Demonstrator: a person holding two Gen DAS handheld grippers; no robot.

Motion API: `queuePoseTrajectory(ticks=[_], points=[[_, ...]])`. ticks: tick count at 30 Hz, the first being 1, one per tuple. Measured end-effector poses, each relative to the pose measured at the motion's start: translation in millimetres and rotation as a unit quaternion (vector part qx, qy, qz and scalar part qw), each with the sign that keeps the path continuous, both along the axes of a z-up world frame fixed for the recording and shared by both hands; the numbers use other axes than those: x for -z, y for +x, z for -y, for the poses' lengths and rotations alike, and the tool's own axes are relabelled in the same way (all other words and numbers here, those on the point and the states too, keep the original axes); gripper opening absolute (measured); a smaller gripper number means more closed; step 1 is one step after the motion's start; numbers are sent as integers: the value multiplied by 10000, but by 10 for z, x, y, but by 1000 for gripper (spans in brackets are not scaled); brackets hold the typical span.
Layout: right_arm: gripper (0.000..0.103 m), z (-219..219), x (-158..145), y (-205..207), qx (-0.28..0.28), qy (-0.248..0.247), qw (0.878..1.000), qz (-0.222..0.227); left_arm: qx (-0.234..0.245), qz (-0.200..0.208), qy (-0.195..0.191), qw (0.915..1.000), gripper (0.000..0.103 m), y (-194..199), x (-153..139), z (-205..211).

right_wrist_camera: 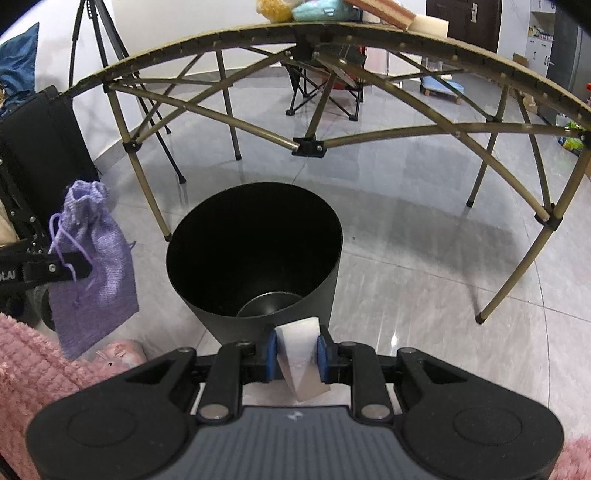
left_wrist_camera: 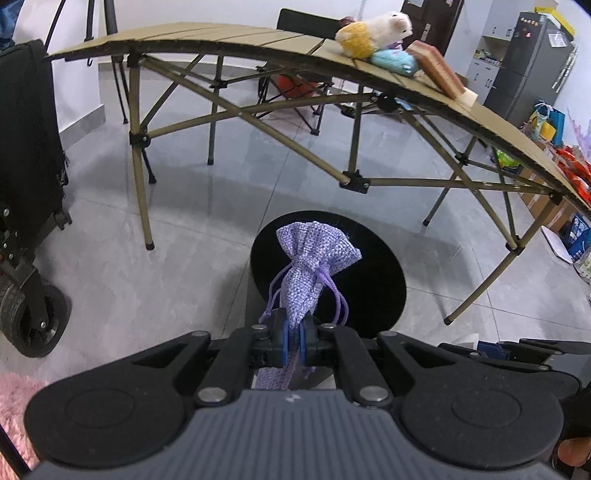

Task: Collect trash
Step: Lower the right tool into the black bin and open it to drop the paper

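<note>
Standing over a grey tiled floor (right_wrist_camera: pixel 424 229), I look down at a black trash bin (right_wrist_camera: pixel 255 258) which is placed on the tiles, just in front of a folding table (right_wrist_camera: pixel 177 48) with thin olive legs. On the table top I see a plush toy (left_wrist_camera: pixel 376 31), a light blue soft thing (left_wrist_camera: pixel 395 61) and a brown block (left_wrist_camera: pixel 437 68) beside it. Behind the table there is a folding chair (right_wrist_camera: pixel 325 92), and on the far right a grey cabinet (left_wrist_camera: pixel 528 62). At the left stands a black cart with a wheel (left_wrist_camera: pixel 33 325). Pink fluffy fabric (right_wrist_camera: pixel 33 369) fills the lower left corner of the right wrist view.

My left gripper (left_wrist_camera: pixel 294 334) has its 2 blue pads pressed together on a purple drawstring pouch (left_wrist_camera: pixel 310 266). The pouch sticks out forward past the pads, and its cords hang loose. In the left wrist view it is in front of the bin's dark opening; in the right wrist view it hangs at the left of the bin, outside the rim.

My right gripper (right_wrist_camera: pixel 297 356) pinches a white folded piece of paper (right_wrist_camera: pixel 301 354) between its 2 blue pads. The paper is just at the near rim of the bin.

Both grippers point steeply downward, toward the bin.
</note>
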State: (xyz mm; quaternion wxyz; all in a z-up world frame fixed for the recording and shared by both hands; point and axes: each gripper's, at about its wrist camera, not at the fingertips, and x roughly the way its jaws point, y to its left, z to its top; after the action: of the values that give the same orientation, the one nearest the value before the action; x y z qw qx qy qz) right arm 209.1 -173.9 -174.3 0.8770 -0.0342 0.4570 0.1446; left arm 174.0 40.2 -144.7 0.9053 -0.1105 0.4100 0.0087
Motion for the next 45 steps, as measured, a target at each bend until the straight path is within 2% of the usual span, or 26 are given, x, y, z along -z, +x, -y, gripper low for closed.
queuePoseTrajectory(ticks=[6, 23, 34, 45], points=[[21, -43, 44, 85, 16, -38, 9999, -128, -127, -22, -63, 9999, 6, 32, -1, -65], [21, -281, 55, 642, 244, -45, 9991, -340, -482, -102, -50, 9988, 6, 298, 9, -170], [21, -567, 57, 1112, 404, 215, 9981, -424, -666, -125, -179, 9975, 6, 477, -9, -350], [21, -858, 233, 1367, 374, 323, 9962, -711, -770, -99, -181, 9968, 6, 749, -16, -488]])
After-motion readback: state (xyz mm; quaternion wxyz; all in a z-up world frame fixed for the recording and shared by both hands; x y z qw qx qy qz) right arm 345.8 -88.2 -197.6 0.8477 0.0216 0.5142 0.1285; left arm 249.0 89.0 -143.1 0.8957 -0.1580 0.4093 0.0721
